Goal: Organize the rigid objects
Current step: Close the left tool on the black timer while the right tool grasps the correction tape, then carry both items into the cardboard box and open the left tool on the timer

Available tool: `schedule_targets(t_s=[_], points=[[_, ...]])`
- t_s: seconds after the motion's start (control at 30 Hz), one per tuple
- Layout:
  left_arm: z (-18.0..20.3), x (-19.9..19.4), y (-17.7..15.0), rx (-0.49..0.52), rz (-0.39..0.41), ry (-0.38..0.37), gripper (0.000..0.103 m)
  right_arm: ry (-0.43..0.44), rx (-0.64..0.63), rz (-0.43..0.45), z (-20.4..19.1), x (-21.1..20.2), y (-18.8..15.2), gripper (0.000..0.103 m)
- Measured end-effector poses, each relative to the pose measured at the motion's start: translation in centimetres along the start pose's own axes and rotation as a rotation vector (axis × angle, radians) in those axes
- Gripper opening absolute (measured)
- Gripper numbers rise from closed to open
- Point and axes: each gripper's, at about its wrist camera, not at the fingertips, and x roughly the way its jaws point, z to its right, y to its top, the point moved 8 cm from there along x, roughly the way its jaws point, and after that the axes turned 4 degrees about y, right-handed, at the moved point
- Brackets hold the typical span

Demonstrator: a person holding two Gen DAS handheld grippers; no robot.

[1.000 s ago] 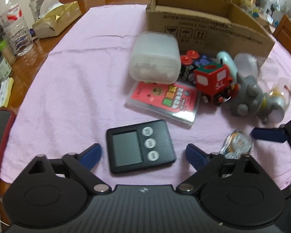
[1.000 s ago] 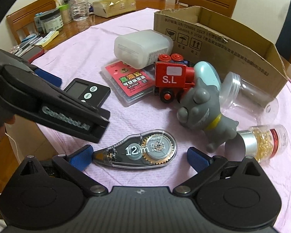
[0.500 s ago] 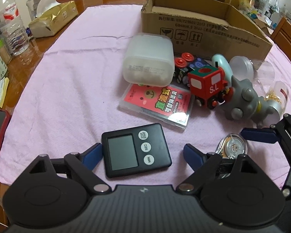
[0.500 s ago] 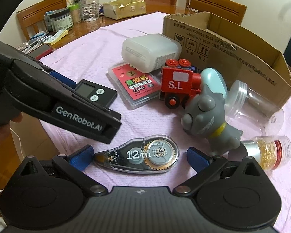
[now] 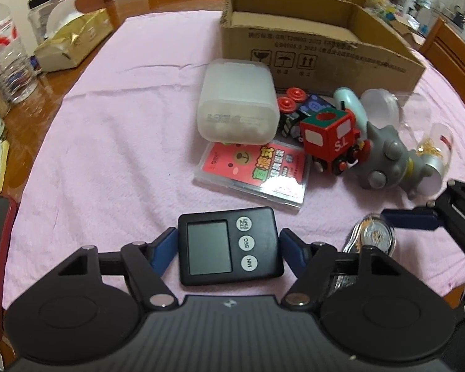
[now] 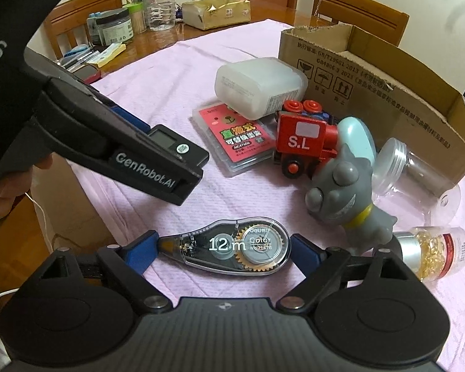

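Observation:
A black digital timer (image 5: 229, 245) lies on the pink cloth between the fingers of my left gripper (image 5: 228, 246), whose blue pads touch both its sides. A clear correction-tape dispenser (image 6: 232, 245) lies between the pads of my right gripper (image 6: 223, 249), which touch both its ends. Both objects rest on the cloth. The open cardboard box (image 5: 319, 49) stands behind the pile of objects. The timer (image 6: 170, 142) is partly hidden under the left gripper in the right wrist view.
Between grippers and box lie a white plastic case (image 5: 237, 108), a red card pack (image 5: 257, 170), a red toy train (image 5: 331, 139), a grey toy figure (image 5: 387, 167), a clear jar (image 6: 418, 173) and a small bottle of gold beads (image 6: 434, 251). Bottles, jars and a tissue pack (image 5: 74, 43) stand at the left table edge.
Both grippers have narrowed. The left one moved forward around the timer and closed onto its sides. The right one closed onto the tape dispenser's ends.

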Motion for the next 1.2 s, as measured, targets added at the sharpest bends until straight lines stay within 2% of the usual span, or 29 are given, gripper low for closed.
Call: schedule_targets(t_s=[0.37, 0.53, 0.73, 0.93, 1.07, 1.2], points=[[-0.3, -3.4, 2.9, 0.193, -0.008, -0.091, 0.070, -0.048, 0.031, 0.017, 1.4, -3.4, 2.2, 0.093], [0.1, -5.8, 6.9, 0.306, 0.045, -0.136, 0.070, -0.097, 0.106, 0.046, 3.7, -5.5, 4.3, 0.093], [2.1, -6.4, 13.3, 0.405, 0.141, -0.172, 0.070, -0.170, 0.202, 0.120, 7.6, -8.1, 7.7, 0.093], [4.9, -4.0, 19.5, 0.432, 0.192, -0.202, 0.070, -0.230, 0.269, 0.184, 12.4, -8.8, 11.2, 0.093], [6.2, -0.9, 22.7, 0.416, 0.176, -0.205, 0.070, -0.252, 0.304, 0.186, 15.3, -8.3, 12.7, 0.093], [6.7, 2.3, 25.0, 0.394, 0.163, -0.170, 0.070, -0.276, 0.319, 0.163, 17.4, -7.5, 13.1, 0.093]])
